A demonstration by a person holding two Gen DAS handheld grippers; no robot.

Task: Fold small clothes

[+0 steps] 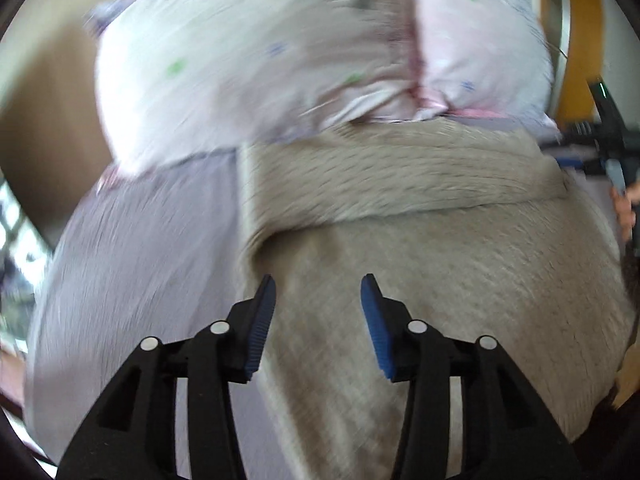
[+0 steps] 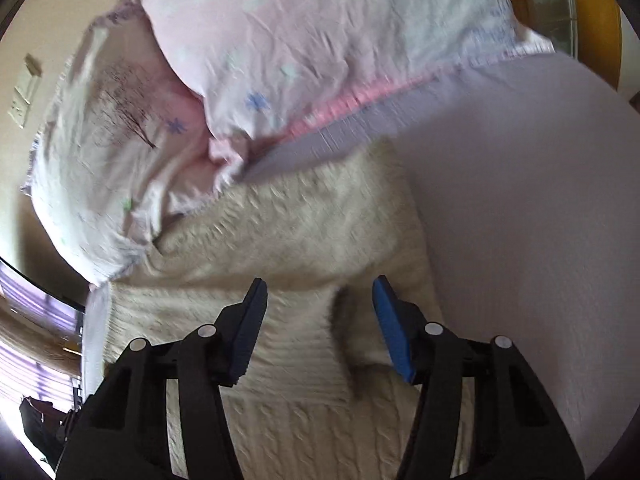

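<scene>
Left gripper (image 1: pixel 318 292): two black plastic fingers with ribbed blue pads (image 1: pixel 260 328), jaws standing apart, nothing between them. It hangs over the sweater (image 1: pixel 420 280), pointing toward the pillows. Right gripper (image 2: pixel 320 296): same build, jaws likewise apart and empty, poised above the sweater (image 2: pixel 280 240) near its right edge.

One sweater, beige cable-knit, thick and nubbly, lies flat on the bed sheet (image 2: pixel 520 200). A sleeve or upper portion is folded across the body as a broad horizontal band (which of the two cannot be told through the motion blur). In the right wrist view a small dark fold stands up from the knit between the fingers.

The sheet is pale lilac, smooth, finely textured.

Two pillows (image 1: pixel 260 60) sit at the head of the bed, plump, in wrinkled pink-white cotton printed with small blue and green flowers (image 2: pixel 256 102); their lower edges touch the sweater's far edge.

Both views are blurred.
</scene>
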